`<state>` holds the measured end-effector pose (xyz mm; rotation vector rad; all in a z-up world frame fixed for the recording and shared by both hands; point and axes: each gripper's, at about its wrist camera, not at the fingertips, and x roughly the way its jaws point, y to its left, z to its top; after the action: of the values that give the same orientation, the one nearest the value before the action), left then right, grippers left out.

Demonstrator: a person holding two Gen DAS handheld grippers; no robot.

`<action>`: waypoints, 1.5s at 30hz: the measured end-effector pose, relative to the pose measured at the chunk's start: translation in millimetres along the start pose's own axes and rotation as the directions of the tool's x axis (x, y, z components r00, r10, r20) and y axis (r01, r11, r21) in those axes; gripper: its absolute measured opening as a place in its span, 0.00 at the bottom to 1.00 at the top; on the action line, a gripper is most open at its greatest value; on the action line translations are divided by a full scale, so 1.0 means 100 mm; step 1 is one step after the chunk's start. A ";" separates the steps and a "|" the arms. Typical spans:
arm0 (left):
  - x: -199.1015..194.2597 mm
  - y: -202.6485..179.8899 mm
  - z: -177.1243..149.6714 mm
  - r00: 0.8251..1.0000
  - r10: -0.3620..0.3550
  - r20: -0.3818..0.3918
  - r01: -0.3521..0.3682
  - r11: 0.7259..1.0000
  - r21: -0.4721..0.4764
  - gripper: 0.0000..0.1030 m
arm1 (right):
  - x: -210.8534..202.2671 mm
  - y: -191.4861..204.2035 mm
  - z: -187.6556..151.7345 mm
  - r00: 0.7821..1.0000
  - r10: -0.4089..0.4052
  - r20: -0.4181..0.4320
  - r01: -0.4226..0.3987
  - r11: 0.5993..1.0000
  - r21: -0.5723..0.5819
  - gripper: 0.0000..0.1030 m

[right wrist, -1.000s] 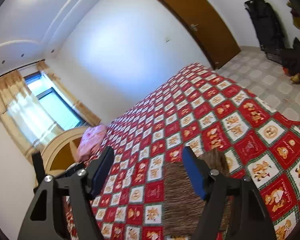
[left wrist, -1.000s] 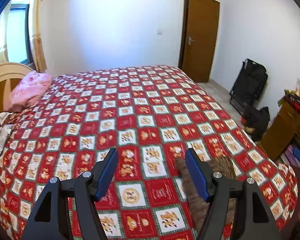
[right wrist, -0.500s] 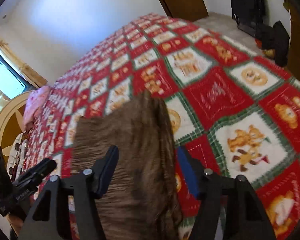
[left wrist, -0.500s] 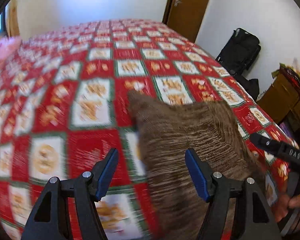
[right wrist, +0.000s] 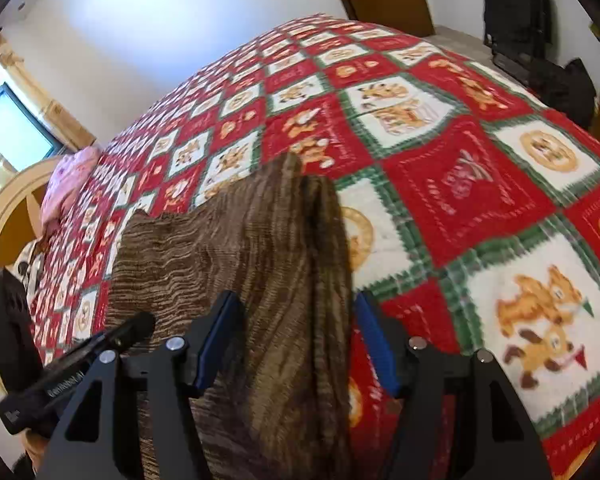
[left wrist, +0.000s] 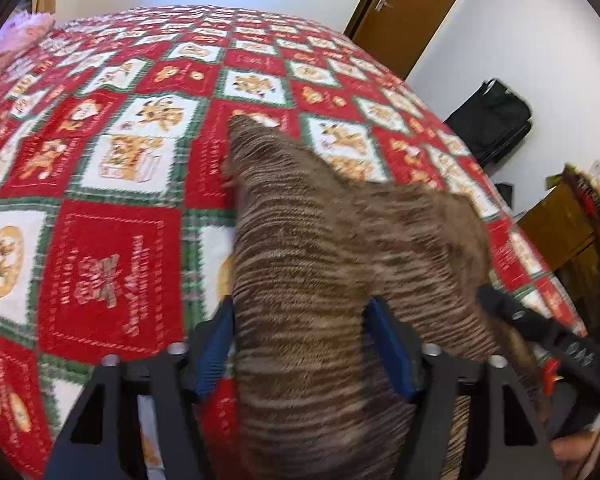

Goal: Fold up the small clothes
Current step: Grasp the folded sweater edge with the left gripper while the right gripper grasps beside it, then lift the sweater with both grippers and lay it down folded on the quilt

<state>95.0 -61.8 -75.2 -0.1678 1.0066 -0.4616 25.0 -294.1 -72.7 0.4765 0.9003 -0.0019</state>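
Bedroom, white walls, brown door [left wrist: 410,12]; we worked over a bed under a red, green and white patchwork quilt [left wrist: 112,248]. From the left wrist view we noted the left gripper [left wrist: 302,346] with its blue pads spread wide, the near edge of a brown knitted garment [left wrist: 320,240] lying between them; whether the pads gripped the cloth we could not tell. The knit lay on the quilt close to us, one corner pointing up the bed, another rucked toward the right. The right gripper [left wrist: 548,332] showed dark at that edge. Black bags [left wrist: 492,120] sat on the floor by the wall, well clear. From the right wrist view the right gripper [right wrist: 296,340] was likewise spread, straddling a raised fold in the garment [right wrist: 236,248], contact unclear. A pink pillow [right wrist: 70,184] lay far off by the headboard. We judged folding barely begun: cloth uneven, no tidy fold made. Nothing blocked us except the bunching.
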 end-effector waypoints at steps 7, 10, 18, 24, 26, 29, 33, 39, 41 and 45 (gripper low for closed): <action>-0.03 0.06 -0.05 0.998 -0.008 0.057 0.010 0.999 -0.042 0.32 | 0.08 0.05 -0.02 0.999 0.049 0.002 -0.049 0.998 -0.027 0.31; -0.10 -0.02 -0.05 0.995 0.007 0.095 -0.007 1.000 0.000 0.24 | 0.02 0.16 -0.07 0.999 0.010 0.039 -0.007 0.998 -0.070 0.27; -0.51 -0.42 -0.03 0.973 -0.020 0.230 -0.022 0.984 0.179 0.22 | -0.42 0.44 -0.12 0.983 0.030 0.183 -0.014 0.996 -0.091 0.25; -0.82 -0.65 -0.01 0.958 -0.088 0.273 0.022 0.972 0.234 0.22 | -0.93 0.43 -0.22 0.959 0.045 0.281 -0.036 0.999 -0.037 0.25; -0.87 -0.75 -0.01 0.957 -0.123 0.264 0.055 0.967 0.250 0.22 | -1.10 0.36 -0.25 0.949 0.043 0.312 -0.043 0.999 -0.008 0.25; -0.89 -0.94 -0.02 0.952 -0.163 0.259 0.083 0.952 0.293 0.22 | -1.32 0.23 -0.26 0.934 0.027 0.355 -0.041 0.999 0.031 0.25; -0.77 -1.16 -0.03 0.956 -0.202 0.214 0.129 0.941 0.312 0.22 | -1.55 0.05 -0.26 0.925 0.005 0.381 -0.033 0.997 0.067 0.25; -0.57 -1.55 -0.09 0.961 -0.223 0.166 0.146 0.912 0.383 0.22 | -1.65 -0.27 -0.34 0.923 -0.063 0.379 0.005 0.988 0.152 0.25; -0.52 -1.65 -0.12 0.964 -0.218 0.151 0.140 0.902 0.408 0.22 | -1.68 -0.36 -0.36 0.922 -0.073 0.380 0.005 0.984 0.178 0.25; -0.44 -1.82 -0.14 0.971 -0.196 0.138 0.118 0.892 0.437 0.22 | -1.73 -0.47 -0.40 0.919 -0.098 0.381 0.024 0.980 0.197 0.24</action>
<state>9.5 -203.4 14.2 0.1037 0.6965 -0.7917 -123.4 -353.7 17.9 0.5993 0.5228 -0.2349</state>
